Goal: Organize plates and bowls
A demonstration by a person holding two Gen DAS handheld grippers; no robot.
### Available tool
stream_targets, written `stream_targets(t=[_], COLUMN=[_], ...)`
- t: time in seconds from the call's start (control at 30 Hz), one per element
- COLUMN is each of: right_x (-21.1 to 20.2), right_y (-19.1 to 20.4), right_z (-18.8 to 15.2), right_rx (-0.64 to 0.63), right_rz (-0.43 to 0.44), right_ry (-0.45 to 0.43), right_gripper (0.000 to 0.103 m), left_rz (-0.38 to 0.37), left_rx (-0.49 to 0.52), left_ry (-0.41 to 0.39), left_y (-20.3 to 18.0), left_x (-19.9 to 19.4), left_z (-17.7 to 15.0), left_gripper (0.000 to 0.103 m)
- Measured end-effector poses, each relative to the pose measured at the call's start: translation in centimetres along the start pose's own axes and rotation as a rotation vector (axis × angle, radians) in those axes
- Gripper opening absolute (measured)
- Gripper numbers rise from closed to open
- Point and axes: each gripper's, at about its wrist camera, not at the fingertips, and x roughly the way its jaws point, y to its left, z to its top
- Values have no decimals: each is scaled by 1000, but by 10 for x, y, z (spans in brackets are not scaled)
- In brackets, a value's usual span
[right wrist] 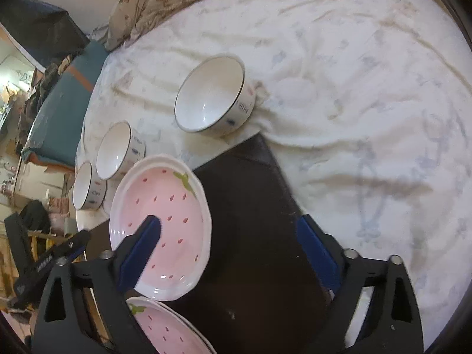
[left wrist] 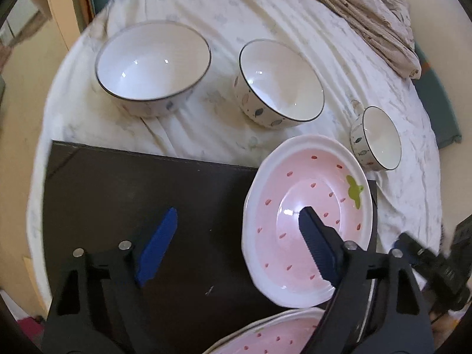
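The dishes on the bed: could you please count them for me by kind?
White bowls: 3, large, medium, small.
Pink strawberry plates: at least 2, one on the dark mat, one at the bottom edge, possibly a stack.
Total: 5 visible.

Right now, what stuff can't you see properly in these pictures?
- Lower pink plates: cut off by the bottom edge in both views, so how many are stacked is unclear.
- Upper strawberry plate: the left claw hides part in the left view, the right claw in the right.
- Room clutter: right view, too blurred and small to name.
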Motion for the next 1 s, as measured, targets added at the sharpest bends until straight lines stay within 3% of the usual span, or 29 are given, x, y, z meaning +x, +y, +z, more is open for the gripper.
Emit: stream_targets(t=[0.07,0.17,0.2,0.3,0.33,0.5,0.77,0.83,1.0], right_x=[15,37,43,59,62,67,84,88,84], right_y=[4,9,10,13,16,19,13,17,24], right_z=[-1,-4,-6,-10,-12,-17,-16,-15,-17], right_rx=[-7,-14,-12,4,-4,-27,-14,-8,-50], right_rz=[31,78,104,168,170,146,146,194,145], right_ry=[66,151,178,238,247,253,275,310,277], right_gripper=[83,73,67,50,42,33,33,36,34], left_rz=[3,-25,-53,-84,-84,-77,-29,-32,-53], left_rx=[-10,-38,-49,-46,-38,-11,109,104,104], left_ry=[31,98,124,177,182,193,198,198,179], left_y=[2,5,6,3,1,-7,-20,-17,-15], left_x=[9,24,28,40,42,47,51,51,43], left_z=[0,-4,-5,-7,-8,-6,-5,-3,-3], left_gripper=[72,53,43,31,29,26,24,18,16])
